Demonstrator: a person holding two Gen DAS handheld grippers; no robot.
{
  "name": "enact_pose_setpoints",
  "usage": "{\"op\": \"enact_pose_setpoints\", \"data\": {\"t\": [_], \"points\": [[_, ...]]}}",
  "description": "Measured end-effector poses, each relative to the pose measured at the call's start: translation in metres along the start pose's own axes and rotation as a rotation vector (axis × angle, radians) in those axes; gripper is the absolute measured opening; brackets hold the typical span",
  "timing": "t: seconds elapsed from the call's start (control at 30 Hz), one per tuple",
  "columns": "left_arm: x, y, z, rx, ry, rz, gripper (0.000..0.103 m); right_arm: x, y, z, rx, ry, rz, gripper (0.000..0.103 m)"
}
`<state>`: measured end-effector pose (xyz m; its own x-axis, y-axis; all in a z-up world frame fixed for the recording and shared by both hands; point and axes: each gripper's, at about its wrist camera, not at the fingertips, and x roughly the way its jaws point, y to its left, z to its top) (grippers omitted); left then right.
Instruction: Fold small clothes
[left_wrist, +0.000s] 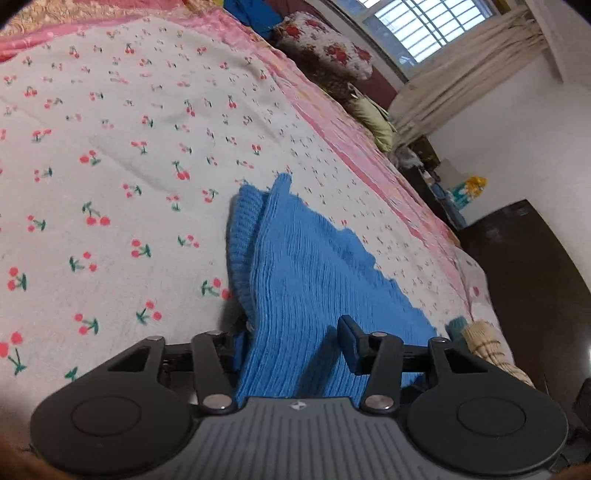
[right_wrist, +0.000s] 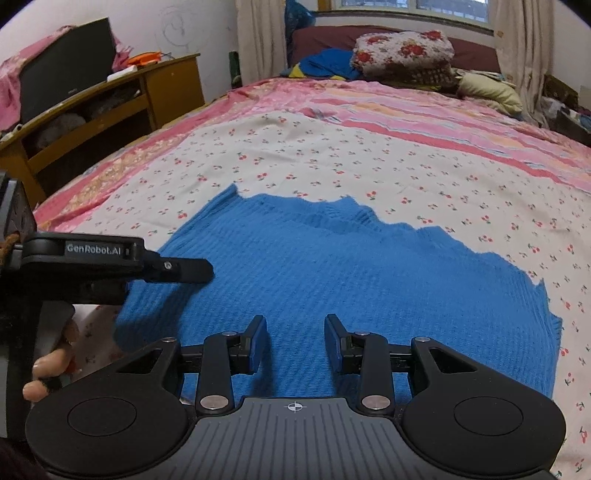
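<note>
- Cabinet (right_wrist: 110, 110) of yellow wood stands at the far left of my right wrist view, beside the bed (right_wrist: 369, 155).
- My left claw (left_wrist: 291, 350) reaches in from the left edge of that view, low over the near left part of the blue knit garment (right_wrist: 332, 266).
- From its own camera I see blue knit bunched up between its two fingers; the left pad is hidden behind the fabric and the right pad (left_wrist: 349, 341) stands clear, so I cannot tell whether it has a grip.
- The garment lies spread on the cherry-print sheet (right_wrist: 406, 173), with a ribbed part doubled under along its left side.
- My right claw (right_wrist: 295, 345) hovers over the garment's near middle, jaws partly apart, holding nothing.
- A floral pillow (right_wrist: 402, 48) sits at the bed's far end.
</note>
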<state>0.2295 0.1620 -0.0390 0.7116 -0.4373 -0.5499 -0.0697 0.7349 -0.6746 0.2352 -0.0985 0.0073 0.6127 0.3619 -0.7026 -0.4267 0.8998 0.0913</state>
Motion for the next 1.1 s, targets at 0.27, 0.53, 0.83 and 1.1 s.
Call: {"op": "enact_pose_setpoints", "data": {"t": [0.27,0.53,0.83,1.1], "points": [[-0.011,-0.04,-0.004,0.094,-0.048,0.036,0.024,-0.012,-0.033,-0.007,0.088,-0.031,-0.013,0.034],[-0.004,-0.116,-0.015,0.246,-0.021,-0.068,0.024,-0.027,-0.073,-0.017,0.186,-0.065,-0.031,0.034],[0.052,-0.181,-0.069,0.417,0.113,-0.094,0.024,-0.056,-0.148,-0.036,0.377,-0.11,-0.116,0.034],[0.067,-0.201,-0.112,0.585,0.159,-0.033,0.024,-0.049,-0.18,-0.048,0.566,-0.094,0.135,0.042]]}}
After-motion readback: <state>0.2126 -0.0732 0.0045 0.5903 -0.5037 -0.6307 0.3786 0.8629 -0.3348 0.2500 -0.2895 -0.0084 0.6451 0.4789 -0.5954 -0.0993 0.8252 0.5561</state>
